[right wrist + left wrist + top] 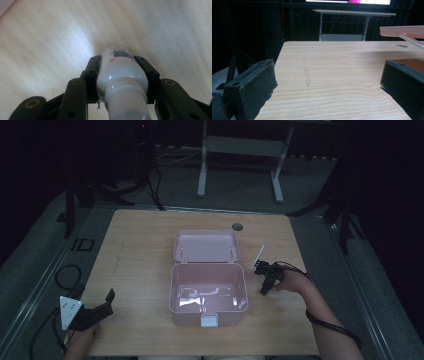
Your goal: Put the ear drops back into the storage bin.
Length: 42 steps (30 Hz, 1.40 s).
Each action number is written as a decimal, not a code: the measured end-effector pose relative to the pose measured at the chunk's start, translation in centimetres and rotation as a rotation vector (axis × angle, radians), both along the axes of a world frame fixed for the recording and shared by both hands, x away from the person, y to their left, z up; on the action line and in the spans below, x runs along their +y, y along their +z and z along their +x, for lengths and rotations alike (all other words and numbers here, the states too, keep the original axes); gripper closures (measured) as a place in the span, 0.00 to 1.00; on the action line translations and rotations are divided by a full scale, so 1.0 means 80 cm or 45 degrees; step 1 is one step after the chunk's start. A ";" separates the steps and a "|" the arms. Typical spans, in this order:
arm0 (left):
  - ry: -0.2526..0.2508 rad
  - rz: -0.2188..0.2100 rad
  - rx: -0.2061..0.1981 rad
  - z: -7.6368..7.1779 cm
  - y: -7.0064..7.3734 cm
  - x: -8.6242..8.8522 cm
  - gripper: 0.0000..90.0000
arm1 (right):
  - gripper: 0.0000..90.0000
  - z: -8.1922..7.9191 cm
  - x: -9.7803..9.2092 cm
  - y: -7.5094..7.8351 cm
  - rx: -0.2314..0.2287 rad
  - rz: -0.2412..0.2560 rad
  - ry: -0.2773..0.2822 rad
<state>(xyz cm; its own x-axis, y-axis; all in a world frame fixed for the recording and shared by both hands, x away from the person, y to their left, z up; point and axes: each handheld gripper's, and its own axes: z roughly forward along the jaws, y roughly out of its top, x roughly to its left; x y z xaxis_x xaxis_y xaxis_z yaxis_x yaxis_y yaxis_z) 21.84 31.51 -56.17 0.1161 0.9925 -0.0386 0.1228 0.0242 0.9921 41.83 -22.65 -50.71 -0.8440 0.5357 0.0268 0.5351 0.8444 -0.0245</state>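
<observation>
An open pink plastic box (pixel 243 285) stands in the middle of the wooden table (pixel 140 270), its lid (pixel 206 246) folded back flat behind it. Just right of the box, my right gripper (pixel 265 274) is shut on a white tube (pixel 258 256) that sticks up and away from it. In the right gripper view the tube (pixel 120 72) sits between both black jaws of that gripper (pixel 117 60), ribbed cap toward the camera, above bare wood. My left gripper (pixel 107 304) rests open near the table's front left corner, with nothing between the jaws of this gripper (pixel 327 85).
A white latch (pixel 209 320) sits on the box's front wall. A round cable hole (pixel 237 226) lies behind the lid. The pink lid's edge (pixel 402 31) shows at the upper right of the left gripper view. Table legs and cables stand on the floor beyond.
</observation>
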 end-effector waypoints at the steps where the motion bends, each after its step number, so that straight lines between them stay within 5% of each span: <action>1: 0.000 -0.001 0.000 0.000 0.000 0.000 0.00 | 0.66 -0.002 0.000 0.001 0.005 -0.003 0.032; 3: 0.000 -0.001 0.000 0.000 0.000 0.000 0.00 | 0.66 -0.010 -0.001 0.002 -0.003 -0.031 0.133; 15: -0.001 0.001 0.000 0.000 0.000 0.000 0.00 | 0.66 -0.040 -0.008 0.007 0.014 -0.068 0.432; 16: 0.000 0.002 -0.001 0.000 0.000 0.000 0.00 | 0.66 -0.046 -0.009 0.007 0.001 -0.073 0.505; 25: 0.001 0.004 0.001 0.000 0.000 -0.001 0.00 | 0.66 -0.068 -0.009 0.010 -0.026 -0.124 0.670; 26: 0.000 0.004 0.001 0.000 0.000 -0.001 0.00 | 0.66 -0.075 -0.009 0.011 -0.070 -0.171 0.723; 34: 0.001 0.008 0.000 0.000 0.000 -0.001 0.00 | 0.66 -0.098 -0.011 0.013 -0.058 -0.146 0.823; 42: 0.002 0.008 0.001 0.000 0.000 -0.001 0.00 | 0.66 -0.101 -0.011 0.018 -0.027 -0.116 0.809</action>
<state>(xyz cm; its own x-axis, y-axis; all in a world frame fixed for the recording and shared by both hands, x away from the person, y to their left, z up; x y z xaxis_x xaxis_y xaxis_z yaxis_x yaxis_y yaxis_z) 21.84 31.42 -56.17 0.1143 0.9929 -0.0322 0.1235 0.0180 0.9922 33.72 -23.55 -49.26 -0.9974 -0.0699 -0.0156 -0.0679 0.9920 -0.1061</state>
